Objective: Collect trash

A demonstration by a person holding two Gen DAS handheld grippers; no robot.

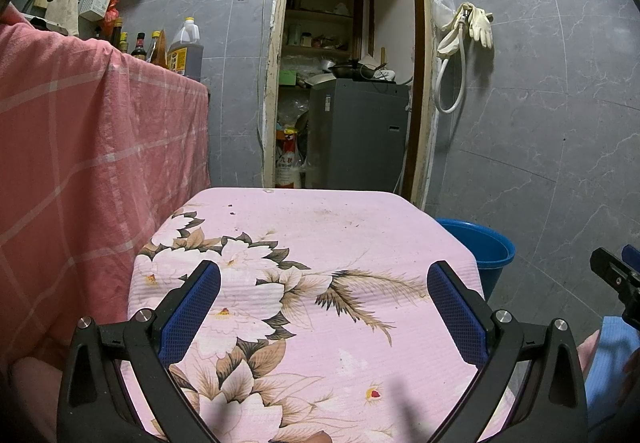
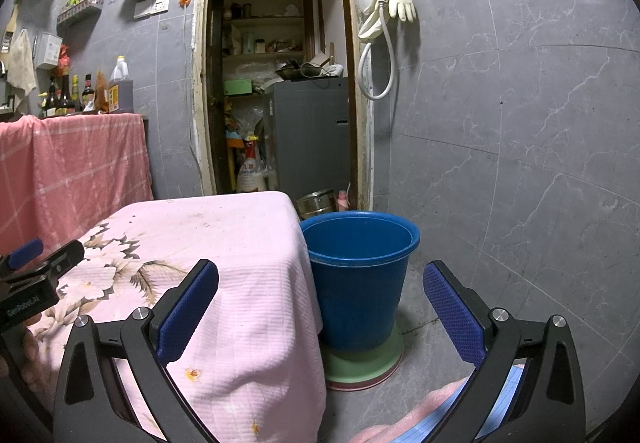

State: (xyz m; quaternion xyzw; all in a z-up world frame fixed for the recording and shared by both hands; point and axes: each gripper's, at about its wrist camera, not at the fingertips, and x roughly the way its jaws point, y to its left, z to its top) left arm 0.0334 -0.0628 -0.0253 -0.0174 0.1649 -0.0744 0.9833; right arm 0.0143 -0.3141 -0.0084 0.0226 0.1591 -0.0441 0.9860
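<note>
Worktop [image 1: 320, 243] under a pink floral cloth, grey tiled walls around us. Our left gripper [image 1: 324, 303] and right gripper [image 2: 320, 303] both have fingers spread wide, holding nothing. Blue bucket [image 2: 360, 275] stands on the floor, touching the worktop's right edge.

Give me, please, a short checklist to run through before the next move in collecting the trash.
1. Left gripper open and holding nothing: ok.
2. Right gripper open and holding nothing: ok.
3. Bucket upright, mouth uncovered, beside the table: ok.
4. Trash to pick up in view: not ok; the floral cloth shows only small dark specks and stains, no clear piece of litter.
5. Bucket contents: cannot tell; only its inner wall shows.
6. Grippers apart from each other: ok; each shows only at the edge of the other's view.
</note>
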